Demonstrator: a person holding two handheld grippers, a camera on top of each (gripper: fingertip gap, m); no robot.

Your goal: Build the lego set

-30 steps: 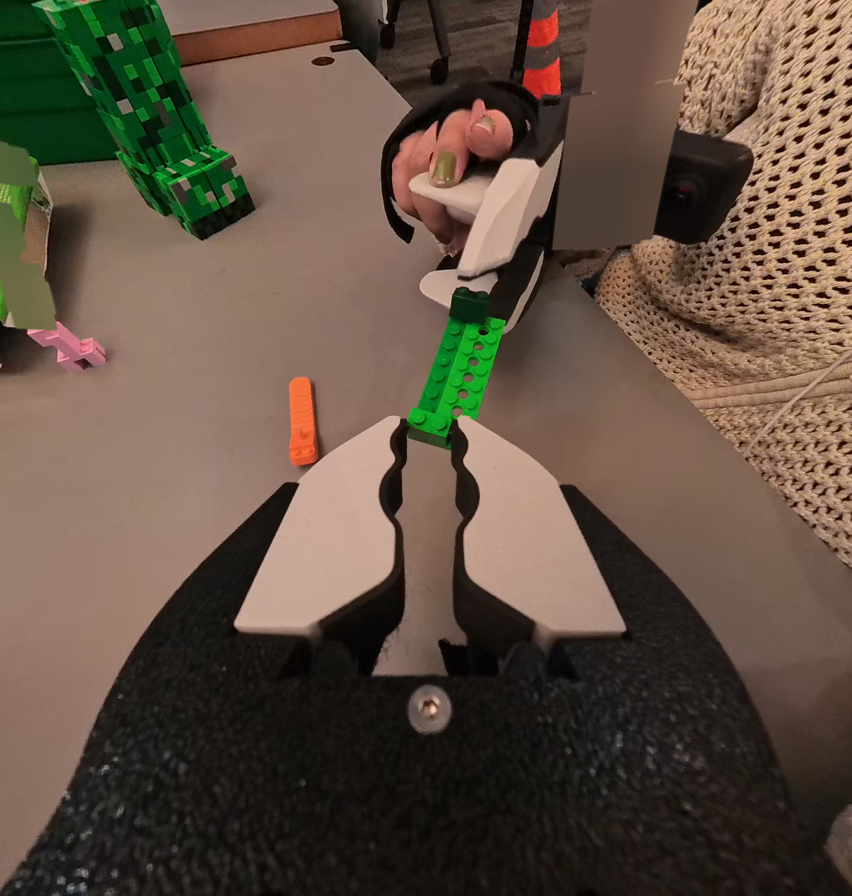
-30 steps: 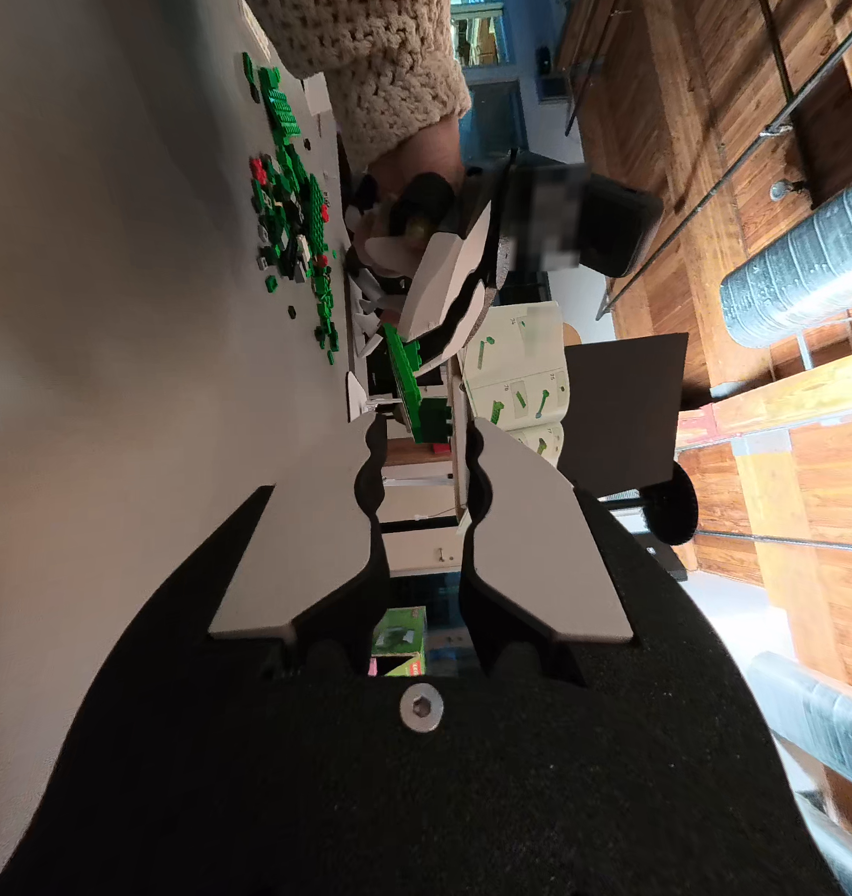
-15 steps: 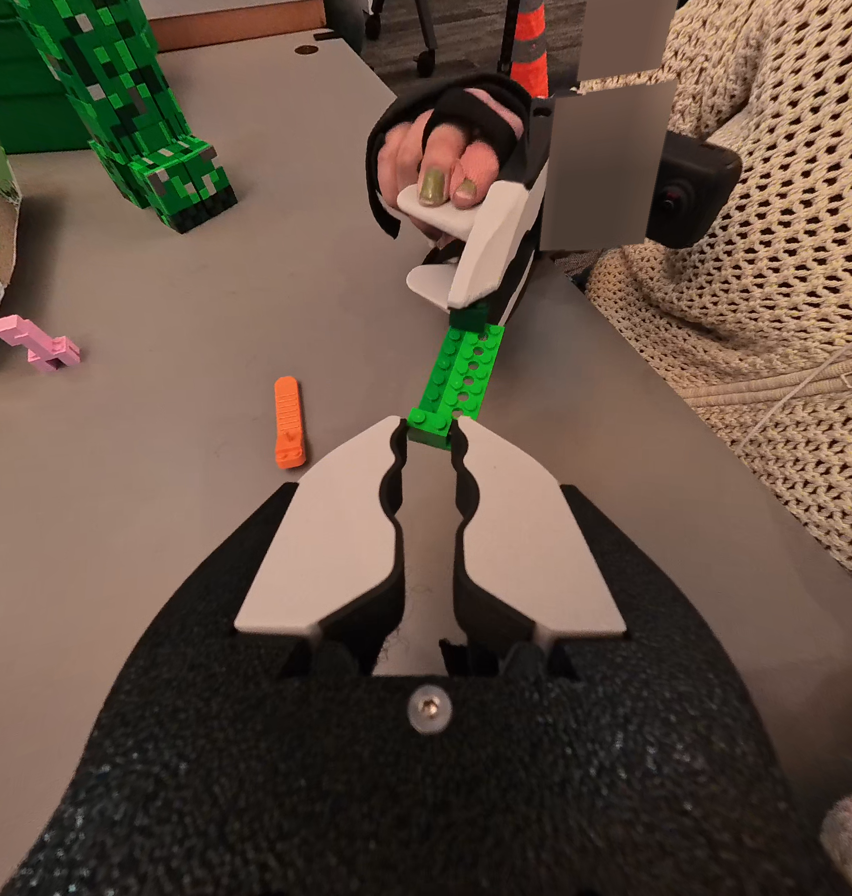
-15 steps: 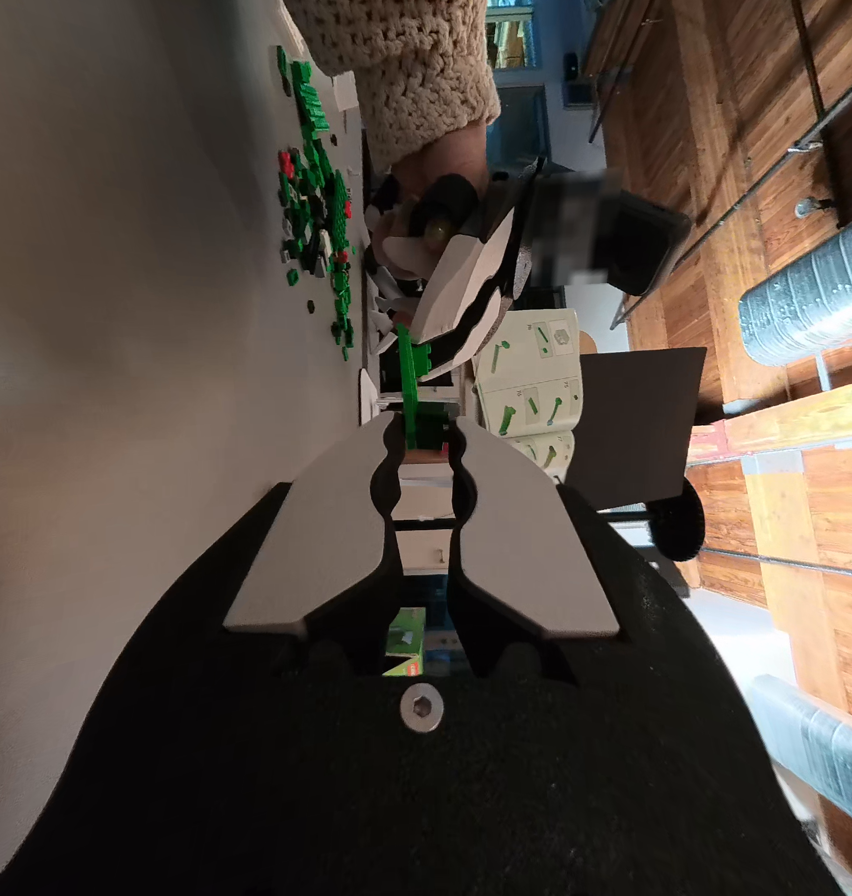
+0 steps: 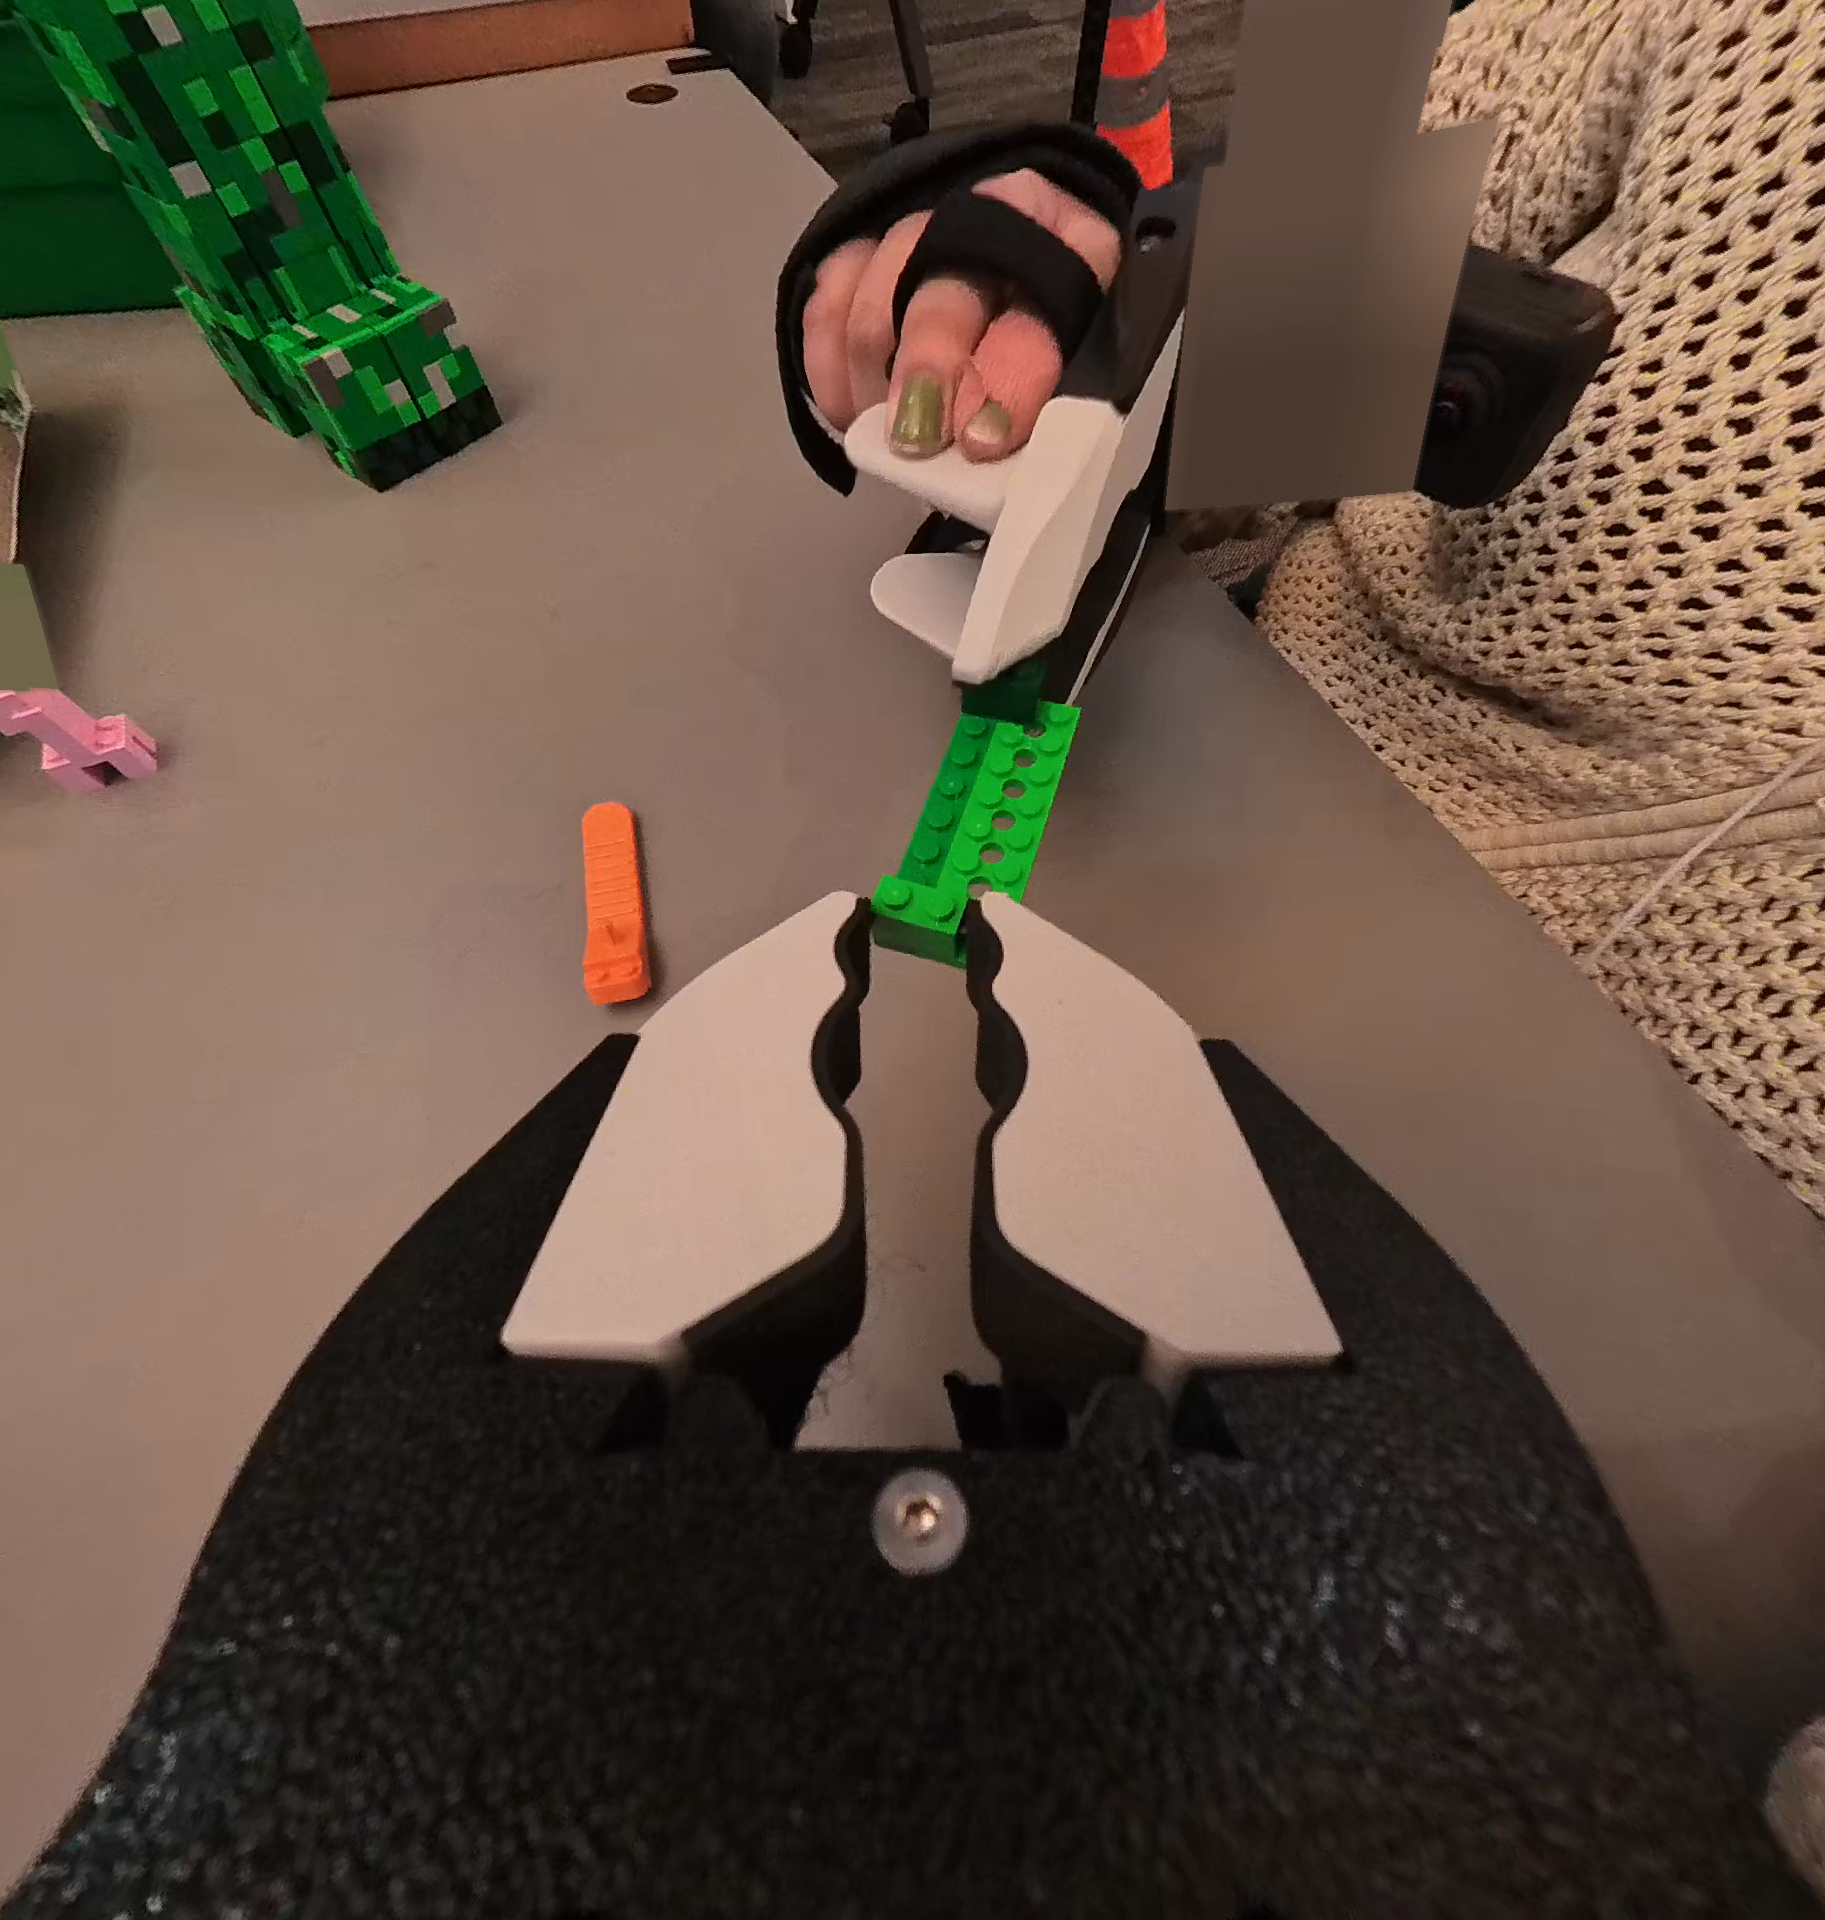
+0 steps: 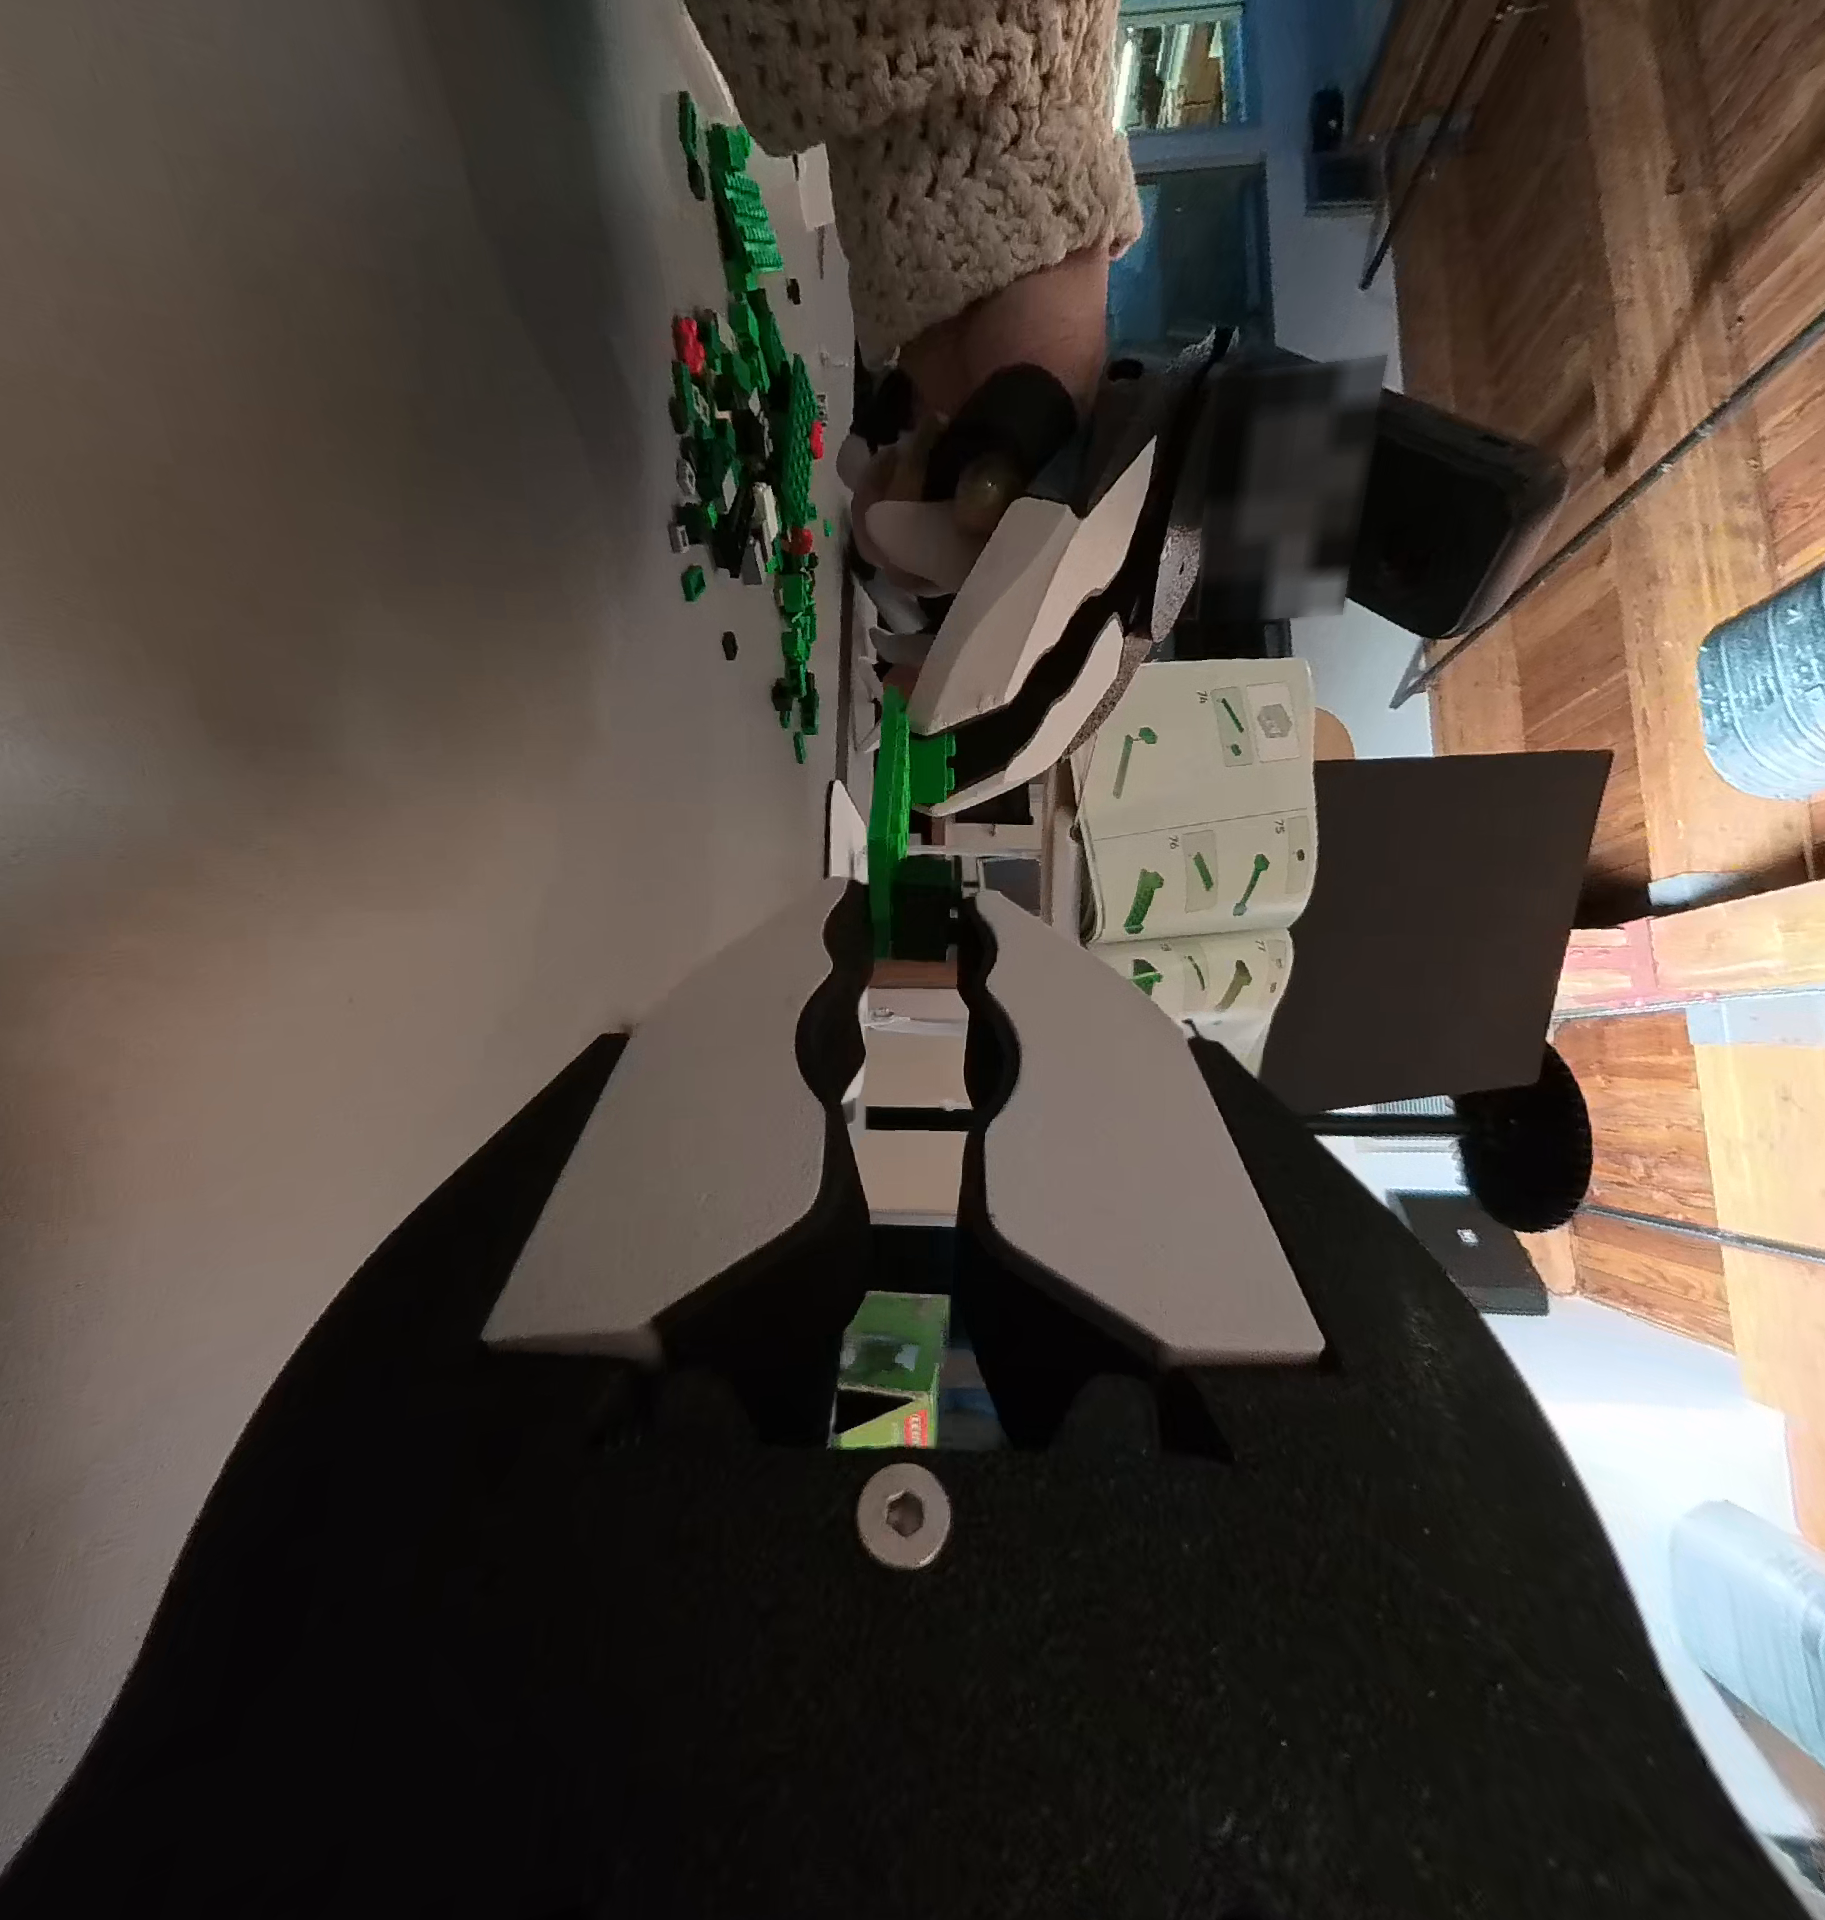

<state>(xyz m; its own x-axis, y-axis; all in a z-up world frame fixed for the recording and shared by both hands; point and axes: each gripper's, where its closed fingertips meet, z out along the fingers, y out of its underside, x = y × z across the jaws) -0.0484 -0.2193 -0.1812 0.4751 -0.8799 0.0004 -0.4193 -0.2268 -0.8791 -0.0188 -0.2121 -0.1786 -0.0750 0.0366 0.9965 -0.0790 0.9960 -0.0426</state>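
Our left gripper (image 5: 918, 920) is clenched on the near end of the bright green plate assembly (image 5: 975, 831), pinching the small brick at its tip. From there the plate's long axis runs away toward one o'clock, studs up, held off the grey table (image 5: 368, 935). At its far end our right gripper (image 6: 913, 914) is closed over a dark green brick (image 6: 923, 904) that sits on the plate; in the right wrist view the brick lies between the fingertips with the plate edge-on against the left finger. We judge the step in hand to be pressing that dark brick home, so the squeeze must act across the plate's thickness while the left claw braces the other end; the right claw is the one at the joint. Room is ample: the orange brick separator (image 5: 612, 904) lies on the table at ten o'clock from the left claw, near but clear, the pink piece (image 5: 77, 738) and the finished green figure (image 5: 295, 260) well apart farther left. The table edge runs close at three o'clock, beside the knitted sleeve (image 5: 1614, 727). The open instruction booklet (image 6: 1199, 810) stands beyond, and loose green pieces (image 6: 752, 436) lie scattered farther off.
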